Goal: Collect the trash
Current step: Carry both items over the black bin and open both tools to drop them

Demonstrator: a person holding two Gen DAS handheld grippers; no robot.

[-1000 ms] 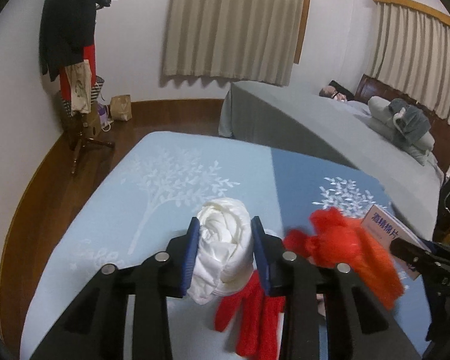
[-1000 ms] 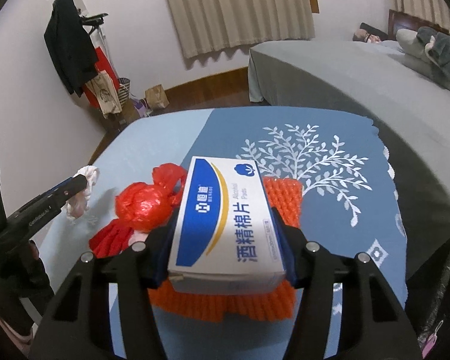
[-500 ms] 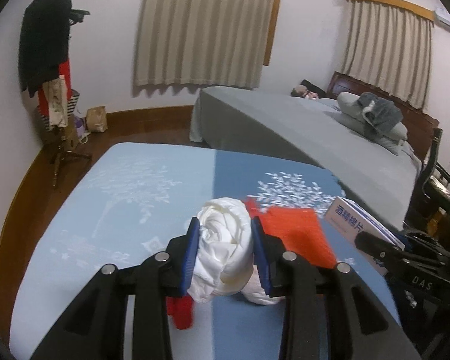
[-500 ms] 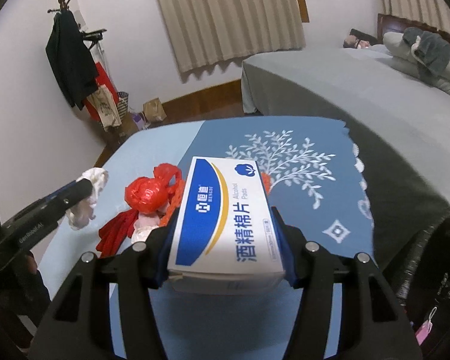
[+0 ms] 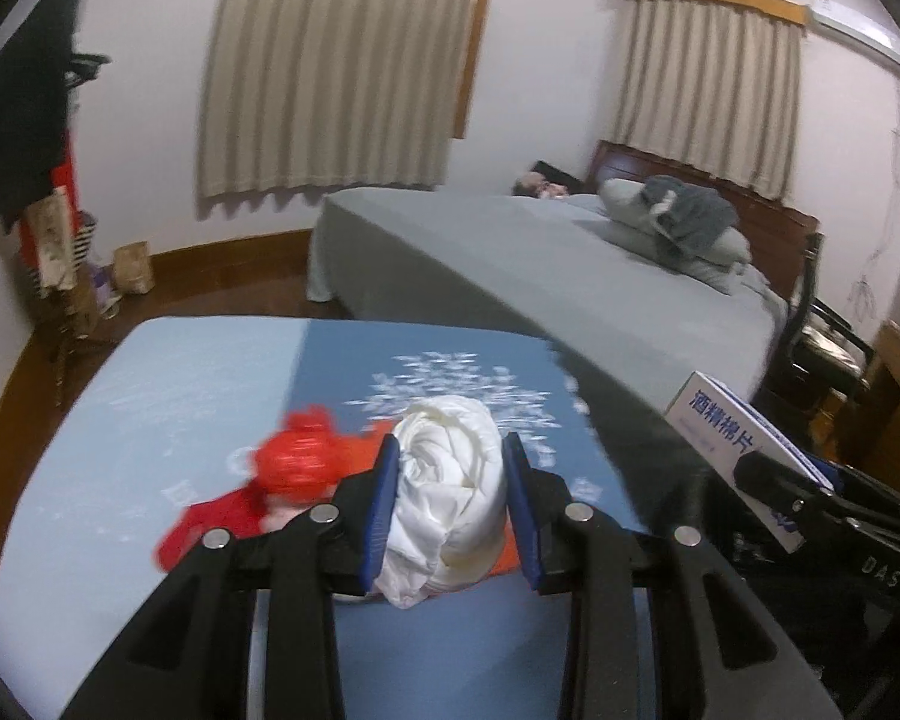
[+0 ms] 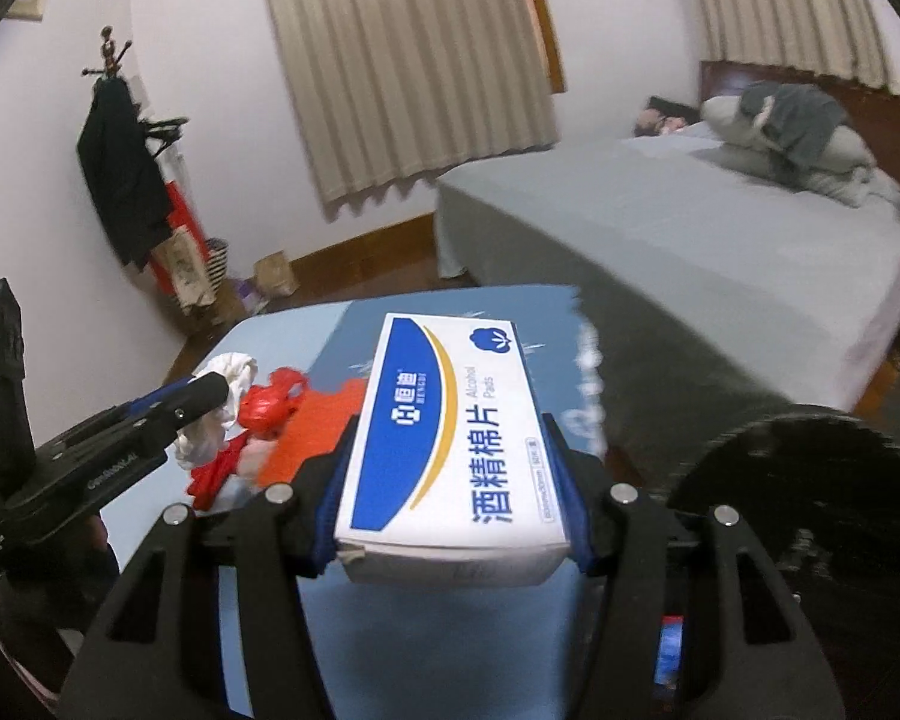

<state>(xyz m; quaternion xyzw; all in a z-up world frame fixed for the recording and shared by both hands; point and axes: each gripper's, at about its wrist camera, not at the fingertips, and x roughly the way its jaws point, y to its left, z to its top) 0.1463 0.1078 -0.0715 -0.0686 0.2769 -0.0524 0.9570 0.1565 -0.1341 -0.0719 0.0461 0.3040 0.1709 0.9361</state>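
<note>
My left gripper (image 5: 450, 474) is shut on a crumpled white plastic bag (image 5: 447, 480) and holds it above the blue table (image 5: 150, 396). My right gripper (image 6: 450, 456) is shut on a white and blue alcohol pads box (image 6: 450, 438), held above the table's right side. That box also shows at the right of the left wrist view (image 5: 744, 444). A red plastic bag (image 5: 297, 462) and an orange mesh piece (image 6: 312, 426) lie on the table below. A black trash bag (image 6: 810, 492) opens at the right, past the table edge.
A grey bed (image 6: 690, 228) with pillows stands behind the table. A coat rack (image 6: 126, 168) with clothes and bags stands in the left corner. Curtains (image 5: 342, 72) cover the far wall. A chair (image 5: 822, 324) stands right of the bed.
Both grippers have swung to the right with their loads. The red bag and orange mesh have shifted left in the views, and the black trash bag has come into the right wrist view.
</note>
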